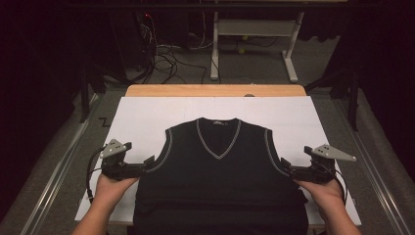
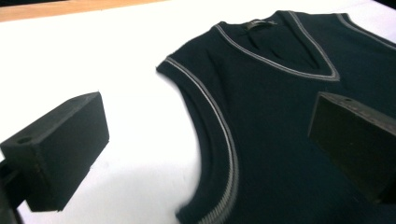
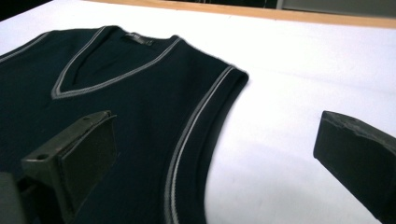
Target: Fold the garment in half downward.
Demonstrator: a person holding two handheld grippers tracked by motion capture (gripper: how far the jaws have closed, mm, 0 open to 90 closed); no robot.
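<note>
A dark sleeveless V-neck vest (image 1: 218,171) with grey trim lies flat, front up, on a white board (image 1: 147,112); its collar points away from me. My left gripper (image 1: 149,161) is at the vest's left armhole edge, jaws open, nothing between them. In the left gripper view the left gripper (image 2: 208,123) straddles the trimmed armhole of the vest (image 2: 280,116) without touching it. My right gripper (image 1: 285,165) is at the right armhole edge, also open. In the right gripper view the right gripper (image 3: 217,135) frames the vest (image 3: 140,93) edge and bare board (image 3: 289,93).
The board rests on a wooden table (image 1: 215,90). Metal rails (image 1: 54,176) run along both sides on the grey floor. Behind the table stand a grey desk frame (image 1: 254,34) and loose cables (image 1: 166,61). The vest's lower part reaches the board's near edge.
</note>
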